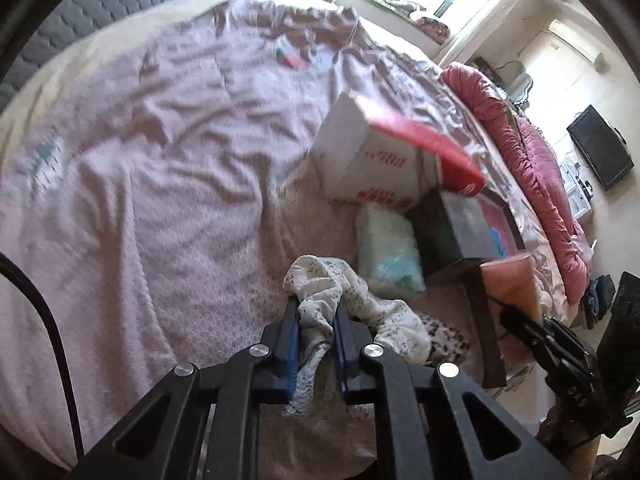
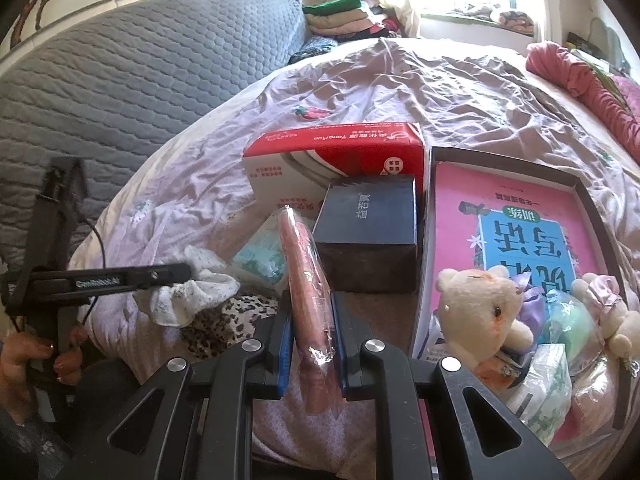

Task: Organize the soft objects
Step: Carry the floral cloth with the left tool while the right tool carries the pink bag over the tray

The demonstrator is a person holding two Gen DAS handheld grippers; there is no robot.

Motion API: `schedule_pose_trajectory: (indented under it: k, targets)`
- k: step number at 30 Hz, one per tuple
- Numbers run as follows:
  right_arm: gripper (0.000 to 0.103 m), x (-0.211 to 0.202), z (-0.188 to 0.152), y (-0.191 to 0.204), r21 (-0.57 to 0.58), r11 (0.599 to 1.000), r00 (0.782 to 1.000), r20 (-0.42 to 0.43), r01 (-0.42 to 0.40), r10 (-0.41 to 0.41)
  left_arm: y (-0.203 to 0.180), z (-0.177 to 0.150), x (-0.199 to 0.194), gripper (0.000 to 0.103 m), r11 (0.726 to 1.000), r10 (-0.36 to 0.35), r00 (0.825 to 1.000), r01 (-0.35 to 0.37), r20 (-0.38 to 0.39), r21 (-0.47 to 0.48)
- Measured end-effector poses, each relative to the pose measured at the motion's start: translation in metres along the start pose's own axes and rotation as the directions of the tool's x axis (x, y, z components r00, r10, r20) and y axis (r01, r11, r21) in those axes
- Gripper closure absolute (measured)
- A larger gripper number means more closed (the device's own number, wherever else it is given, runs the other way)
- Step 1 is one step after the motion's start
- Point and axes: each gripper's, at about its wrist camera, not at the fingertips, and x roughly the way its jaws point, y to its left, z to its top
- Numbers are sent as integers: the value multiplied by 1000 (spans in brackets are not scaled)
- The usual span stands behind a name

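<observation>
Bed: rumpled lilac sheet (image 2: 400, 88) under everything I am sorting, soft and creased.
Left hand-held gripper (image 1: 316, 316): clamped on a white speckled sock (image 1: 320, 300), thin and limp, bunched between my pads so I can lift it clear of the leopard cloth (image 1: 444, 340) below.
Right hand-held gripper (image 2: 312, 320): pinched tight on a pink wrapped pack (image 2: 304, 272), flat and crinkly, held on edge.
Tray (image 2: 592, 200): shallow box just right of my right hand-held gripper, a pink book (image 2: 452, 208) lining it; plush bear (image 2: 476, 304) and tissue packs heaped at its near end, so I judge soft things go here.
Boxes: dark box (image 2: 368, 232) beside the tray, red-and-white carton (image 2: 332, 160) behind it, both stiff.
Beyond: grey quilted headboard (image 2: 140, 80).
</observation>
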Motion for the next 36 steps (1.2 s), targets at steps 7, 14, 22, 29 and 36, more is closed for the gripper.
schedule_pose_trajectory:
  k: [7, 14, 22, 29, 36]
  targets:
    - [85, -19, 4, 1, 11, 1000, 999, 39, -10, 10, -37, 2, -29, 89, 995, 42, 997, -47, 57, 87]
    - [85, -38, 9, 3, 24, 999, 997, 80, -23, 21, -74, 2, -55, 89, 987, 51, 992, -67, 114, 147]
    - [85, -69, 14, -2, 52, 998, 989, 144, -22, 14, -116, -1, -75, 89, 972, 42, 986, -77, 162, 221]
    - [85, -99, 18, -12, 86, 996, 980, 198, -14, -3, -146, -3, -87, 89, 961, 21, 983, -70, 182, 269]
    - [85, -126, 18, -25, 112, 994, 970, 241, 0, -27, -167, -5, -92, 89, 949, 9, 981, -69, 192, 307]
